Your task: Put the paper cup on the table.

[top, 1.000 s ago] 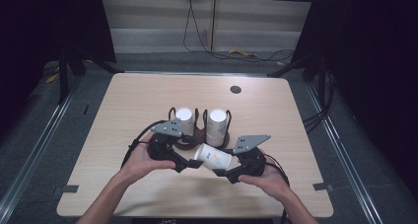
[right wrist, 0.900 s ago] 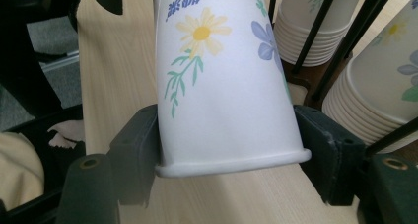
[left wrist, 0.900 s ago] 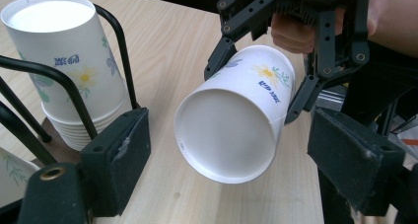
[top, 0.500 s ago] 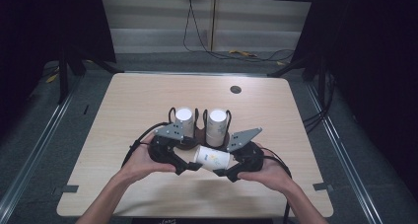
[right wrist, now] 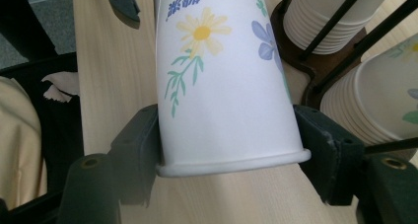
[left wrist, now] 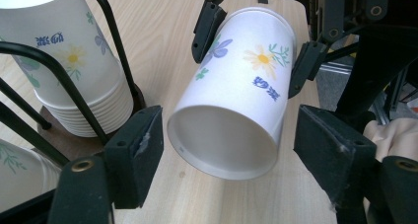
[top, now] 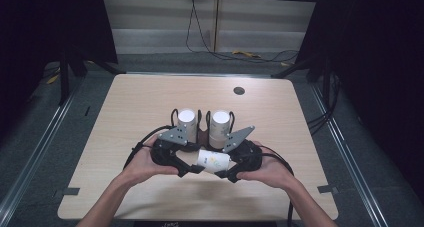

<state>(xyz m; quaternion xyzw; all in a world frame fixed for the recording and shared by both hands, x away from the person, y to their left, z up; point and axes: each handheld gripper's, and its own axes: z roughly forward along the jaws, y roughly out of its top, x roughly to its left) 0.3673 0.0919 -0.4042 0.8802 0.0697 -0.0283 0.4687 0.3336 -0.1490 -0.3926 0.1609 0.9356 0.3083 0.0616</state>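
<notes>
Near the front edge of the surface, seen from the high view, the left gripper sits in the person's left hand. Its jaws stand apart, one on each side of the wide open mouth of a paper cup, and in the left gripper view neither pad touches the cup. That cup lies on its side in the air between the two grippers, just in front of a wire rack. It is white, printed with a yellow daisy, a blue flower and blue writing.

Behind the grippers, the rack holds two stacks of upside-down cups side by side: the left stack and the right stack. Both stacks are close to the held cup, but apart from it.

Further right, the right gripper rests in the right hand. In the right gripper view its jaws are clamped on the cup at the rolled rim, one pad pressed against each side. A small dark round spot lies on the surface far back, well apart from everything else.
</notes>
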